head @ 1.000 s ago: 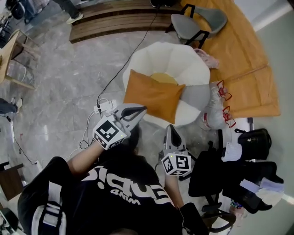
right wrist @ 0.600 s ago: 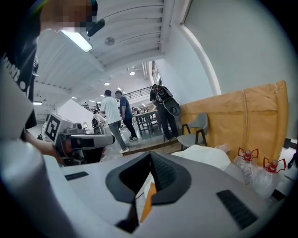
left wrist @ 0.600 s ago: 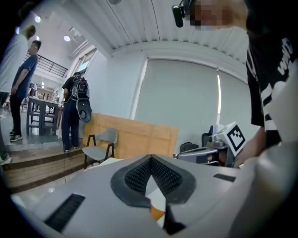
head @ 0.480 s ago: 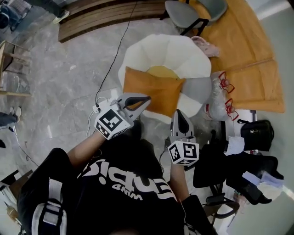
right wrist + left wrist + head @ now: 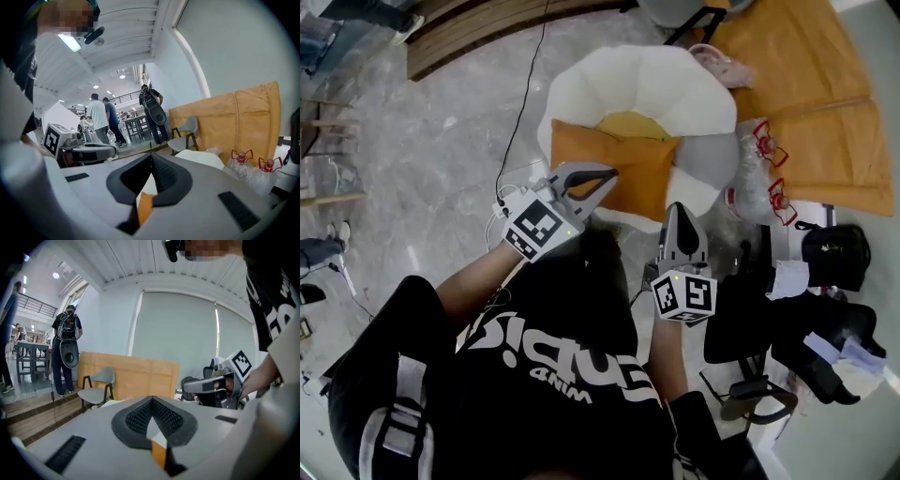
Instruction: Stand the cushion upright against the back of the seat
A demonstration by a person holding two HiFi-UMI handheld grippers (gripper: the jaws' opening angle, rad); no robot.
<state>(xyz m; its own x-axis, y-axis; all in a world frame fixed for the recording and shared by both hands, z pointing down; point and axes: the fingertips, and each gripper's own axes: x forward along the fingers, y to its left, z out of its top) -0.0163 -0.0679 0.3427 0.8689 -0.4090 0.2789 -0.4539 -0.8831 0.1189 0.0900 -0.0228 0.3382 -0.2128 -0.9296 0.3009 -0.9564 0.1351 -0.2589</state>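
Observation:
An orange cushion (image 5: 623, 173) lies flat on the white, petal-shaped seat (image 5: 675, 89), with a yellow cushion (image 5: 628, 125) behind it and a grey one (image 5: 708, 173) to its right. My left gripper (image 5: 607, 174) is shut and empty, its tips over the cushion's near left edge. My right gripper (image 5: 680, 210) is shut and empty too, just short of the seat's near rim. Through each gripper's own shut jaws a sliver of the orange cushion (image 5: 159, 453) (image 5: 144, 208) shows. The left gripper view catches the right gripper (image 5: 211, 386), and the right gripper view the left gripper (image 5: 89, 151).
Plastic bottles with red caps (image 5: 761, 159) lie right of the seat, before leaning wooden boards (image 5: 797, 84). Black bags (image 5: 834, 258) and an office chair (image 5: 750, 337) stand at the right. A cable (image 5: 525, 103) and a power strip (image 5: 502, 208) lie on the floor at left. A grey chair (image 5: 96, 387) and people (image 5: 98, 117) stand beyond.
Both grippers have moved forward toward the seat; the left one's tips now reach over the orange cushion's edge. Both stayed shut. The cushion has not moved.

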